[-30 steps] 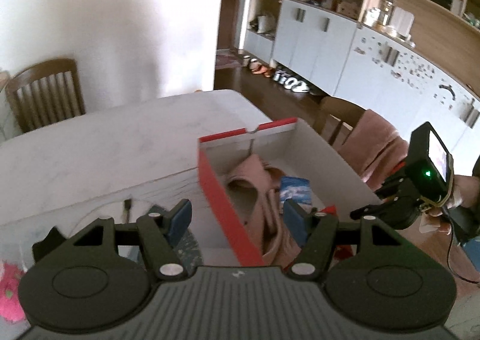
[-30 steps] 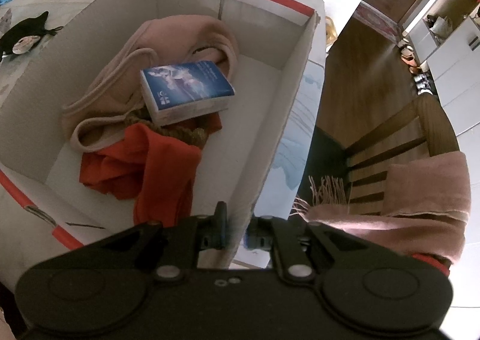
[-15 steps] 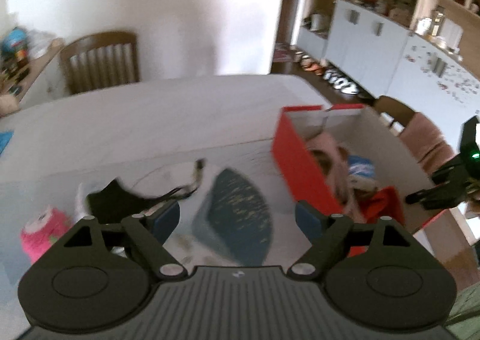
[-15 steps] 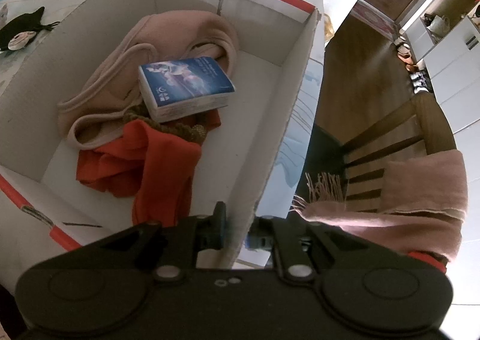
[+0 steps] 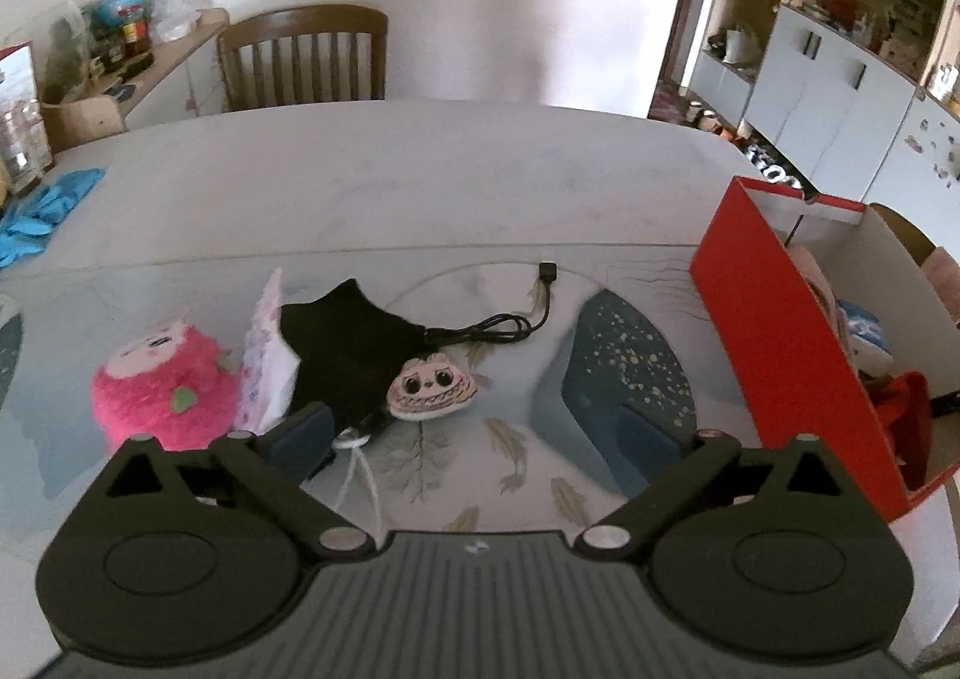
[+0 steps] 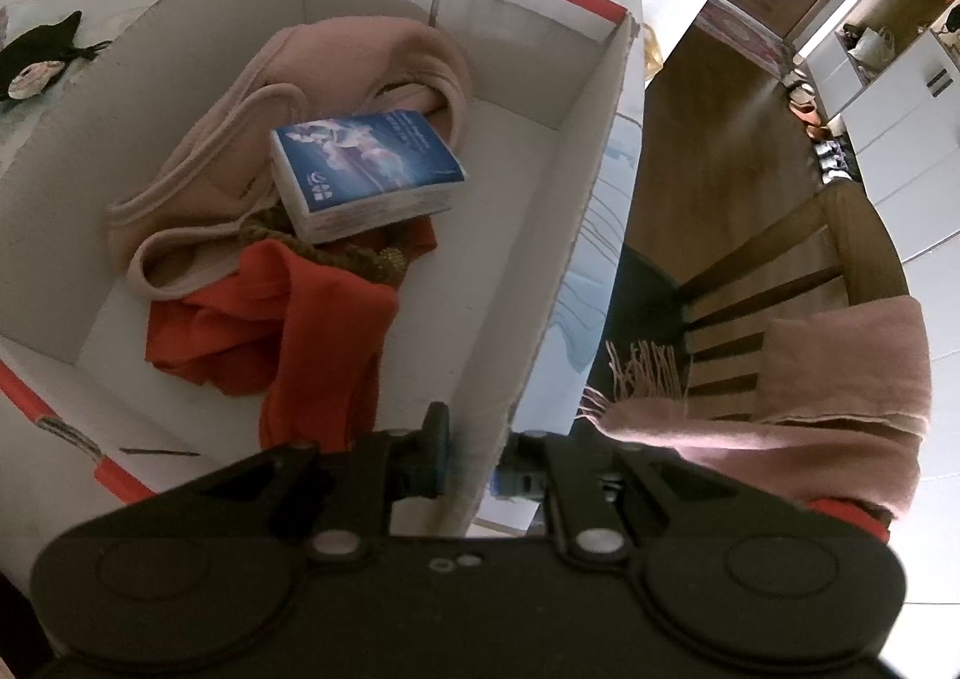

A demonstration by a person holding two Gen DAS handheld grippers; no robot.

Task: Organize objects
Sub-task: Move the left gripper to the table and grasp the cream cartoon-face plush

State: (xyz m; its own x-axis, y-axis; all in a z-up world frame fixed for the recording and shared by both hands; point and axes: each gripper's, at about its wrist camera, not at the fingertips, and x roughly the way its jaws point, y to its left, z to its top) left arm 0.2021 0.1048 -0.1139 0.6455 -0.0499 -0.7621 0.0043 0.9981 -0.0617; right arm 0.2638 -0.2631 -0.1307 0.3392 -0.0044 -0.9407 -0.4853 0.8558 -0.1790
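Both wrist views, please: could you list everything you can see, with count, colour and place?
box: one, red outside, white inside, right side of table
book: one, blue cover, in box on the pink cloth
pink cloth: one, pale pink, in box
red cloth: one, orange-red, in box, near end
black pouch: one, black with a cartoon face, on table
pink toy: one, bright pink, left of pouch
cable: one, black, beside pouch
chair: one, brown wood, far side of table
scarf: one, pink, draped on another chair
left tool: open, above table
right tool: shut on box wall
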